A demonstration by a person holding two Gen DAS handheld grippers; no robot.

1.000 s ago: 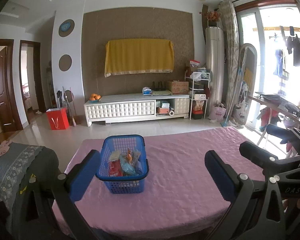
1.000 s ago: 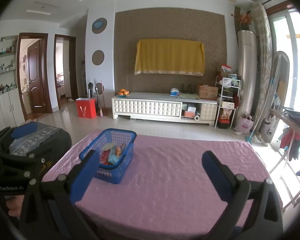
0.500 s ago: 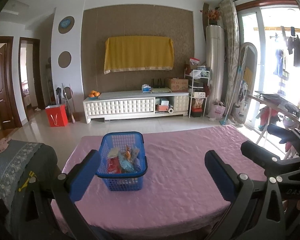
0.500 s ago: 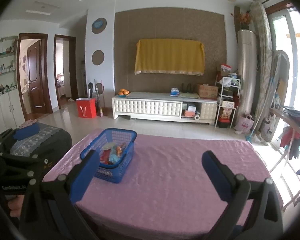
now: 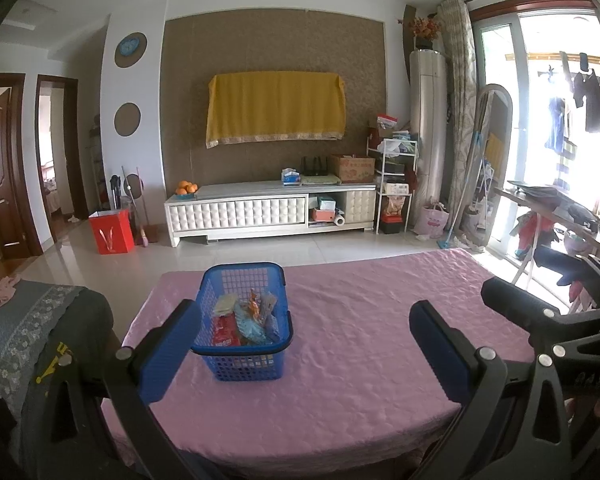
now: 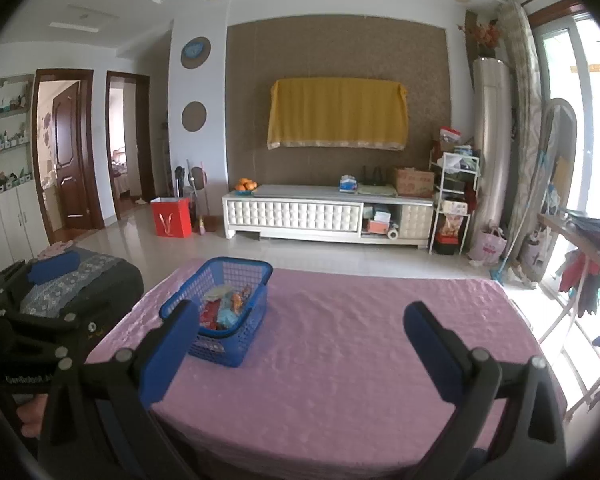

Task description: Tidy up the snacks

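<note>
A blue plastic basket (image 5: 242, 368) stands on the left part of the pink-covered table (image 5: 360, 344); it also shows in the right wrist view (image 6: 236, 344). Several snack packets (image 5: 246, 322) lie inside it, red, blue and orange ones (image 6: 224, 308). My left gripper (image 5: 304, 352) is open and empty, held above the table's near edge, its left pad beside the basket. My right gripper (image 6: 298, 350) is open and empty, to the right of the basket over the table (image 6: 360, 340). The right gripper's body shows at the right of the left wrist view.
A dark chair with a patterned cover (image 5: 28, 332) stands left of the table. A white TV cabinet (image 5: 268, 210) stands at the far wall. A drying rack with clothes (image 6: 584, 276) stands right of the table.
Both grippers have drawn back and lifted a little, so the basket sits slightly lower and farther in view. Both stay open. The basket has not moved.
</note>
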